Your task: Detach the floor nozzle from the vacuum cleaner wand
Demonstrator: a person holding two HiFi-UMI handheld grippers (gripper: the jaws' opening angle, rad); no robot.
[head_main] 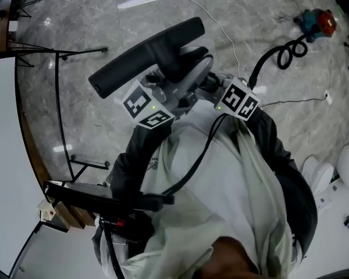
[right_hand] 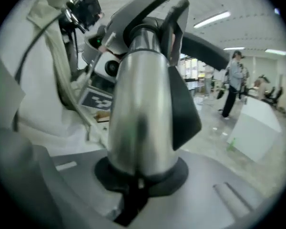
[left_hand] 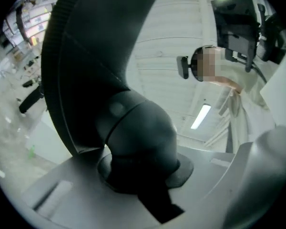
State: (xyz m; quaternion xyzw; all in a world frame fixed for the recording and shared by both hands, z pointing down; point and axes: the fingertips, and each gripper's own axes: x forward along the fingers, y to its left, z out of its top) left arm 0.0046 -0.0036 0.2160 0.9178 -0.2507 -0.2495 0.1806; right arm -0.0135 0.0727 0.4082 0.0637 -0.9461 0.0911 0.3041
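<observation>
At about 9 o'clock in the head view a white table (head_main: 6, 156) edges the grey marbled floor (head_main: 104, 16). Toward 11 o'clock from centre, I have the long black plastic floor nozzle (head_main: 145, 54) held up off that floor, lying slantwise in front of me. My left gripper (left_hand: 138, 190) is clamped on the black rounded swivel neck (left_hand: 138, 137) of that nozzle. In the left gripper view the neck fills the space between the jaws and both pads press on it, with the nozzle's broad head rising toward 11 o'clock. Moving right, my right gripper (right_hand: 136, 185) is closed around the silver metal wand tube (right_hand: 140, 109), which stands up from the jaws toward 12 o'clock and runs into a dark collar where the nozzle begins. Far off at 1 o'clock in the head view a black coiled cable (head_main: 291, 51) lies on the floor, well out of the way. As I read it, both grips are set, one on each side of the joint, but the two parts look joined: I see no gap between wand and nozzle in any view. What is left is releasing the catch, which I cannot pick out here, and pulling the two apart.
</observation>
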